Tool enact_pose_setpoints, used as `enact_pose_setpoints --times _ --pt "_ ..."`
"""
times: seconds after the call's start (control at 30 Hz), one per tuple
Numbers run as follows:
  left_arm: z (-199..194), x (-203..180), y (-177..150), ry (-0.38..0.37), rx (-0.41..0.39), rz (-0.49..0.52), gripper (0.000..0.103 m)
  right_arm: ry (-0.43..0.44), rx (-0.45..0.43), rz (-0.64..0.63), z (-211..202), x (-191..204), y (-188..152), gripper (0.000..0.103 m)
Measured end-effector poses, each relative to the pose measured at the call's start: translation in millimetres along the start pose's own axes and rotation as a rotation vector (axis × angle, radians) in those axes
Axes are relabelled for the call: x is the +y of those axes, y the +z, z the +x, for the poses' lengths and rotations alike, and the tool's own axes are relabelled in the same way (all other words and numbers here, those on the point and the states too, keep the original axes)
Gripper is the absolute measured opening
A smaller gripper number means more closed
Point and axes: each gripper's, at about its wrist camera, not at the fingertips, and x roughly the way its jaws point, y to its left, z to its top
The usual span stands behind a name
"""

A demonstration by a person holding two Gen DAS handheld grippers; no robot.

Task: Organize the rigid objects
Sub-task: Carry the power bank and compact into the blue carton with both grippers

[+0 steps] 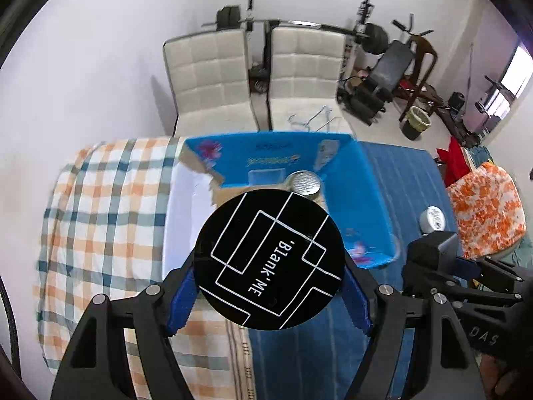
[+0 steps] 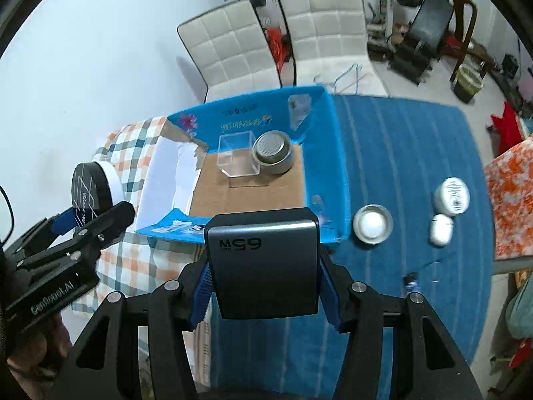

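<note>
**Both grippers loaded, box still has floor space**

Left gripper [image 1: 269,295] is clamped on a round black-lidded compact [image 1: 270,260] with "Blank ME" printed on it; the blue pads [image 1: 181,295] press its sides. In the right wrist view that compact [image 2: 91,193] sits just left of the box's torn white flap, above the checked cloth [image 2: 130,153]. Right gripper [image 2: 265,295] is closed on a grey charger block [image 2: 265,263], which hangs right over the box's near wall.

Room to move: the blue cardboard box [image 2: 336,153] is open on top, with its blue flaps standing up at the back and right, and the left flap folded out. The front half of its brown floor is bare. The back is taken.

Counts, left to right:
- 1 clear plastic cube [image 2: 236,156] in the box, back centre
- 1 metal tin [image 2: 273,153] touching the cube's right side
- 1 small metal dish [image 2: 372,224] on the blue striped mat [image 2: 399,153], just outside the box's right wall
- 1 white earbud case [image 2: 441,230], right of the dish
- 1 white round jar [image 2: 452,196], just behind the case
- 2 white quilted chairs [image 2: 233,46] behind the box

The mat's right edge is near an orange-and-white patterned cloth [image 2: 509,200].
</note>
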Motion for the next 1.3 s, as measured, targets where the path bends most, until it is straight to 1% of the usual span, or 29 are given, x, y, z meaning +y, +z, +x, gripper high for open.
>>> enact_pose_setpoints --times 0.03,0.1,0.13,0.2,0.23,0.4,0.47,0.53,0.67,0.73,0.8,0.87,0.97,1.03,1.13,1.23,1.3 --pt "5.9 6.9 1.2 0.003 0.010 -0.006 0.073 0.001 0.015 0.018 14.7 1.6 6.5 0.057" --pt "30.8 26.5 7.1 0.010 0.046 -0.027 0.073 -0.006 0.035 0.027 39.4 3.8 16.1 0.057" --pt "49.2 37.3 11.9 0.006 0.072 -0.042 0.073 -0.015 0.045 0.037 54.2 5.1 22.3 0.057" --pt "71.7 48.3 16.7 0.012 0.100 -0.053 0.073 -0.031 0.067 0.048 82.3 6.9 33.4 0.057" --pt "90.3 53.2 22.9 0.014 0.120 -0.051 0.073 -0.041 0.084 0.056 101.3 7.7 40.5 0.057" --pt "149.1 59.2 47.0 0.035 0.172 -0.024 0.073 -0.097 0.158 0.093 172.2 4.0 62.9 0.057" --pt "176.9 59.3 56.6 0.043 0.211 -0.004 0.073 -0.120 0.200 0.111 200.1 -1.0 69.3 0.057" --pt "193.8 60.3 63.4 0.049 0.234 0.003 0.073 -0.135 0.231 0.133 221.7 -6.5 74.5 0.057" --pt "224.3 56.8 69.7 0.068 0.291 0.036 0.074 -0.170 0.266 0.152 247.7 -15.5 79.5 0.057" --pt "233.5 54.3 70.7 0.079 0.319 0.047 0.074 -0.173 0.284 0.155 257.5 -18.7 81.8 0.057" --pt "240.1 51.3 71.4 0.074 0.338 0.056 0.074 -0.176 0.299 0.174 264.6 -23.5 84.1 0.058" --pt "241.2 51.0 74.6 0.062 0.344 0.050 0.074 -0.162 0.318 0.186 272.2 -25.7 86.2 0.058" --pt "243.4 52.5 79.4 0.056 0.374 0.044 0.074 -0.171 0.337 0.184 277.5 -26.1 91.2 0.058" --pt "244.4 53.4 81.6 0.053 0.377 0.038 0.074 -0.169 0.357 0.185 282.6 -24.1 96.7 0.058" --pt "244.1 55.8 82.1 0.037 0.395 0.019 0.074 -0.151 0.378 0.193 285.8 -25.0 100.7 0.060" --pt "240.5 59.3 81.7 0.007 0.420 -0.016 0.074 -0.114 0.384 0.204 284.3 -24.6 102.7 0.070" --pt "237.7 60.8 82.0 -0.003 0.421 -0.026 0.074 -0.104 0.374 0.204 278.8 -21.1 103.0 0.079"
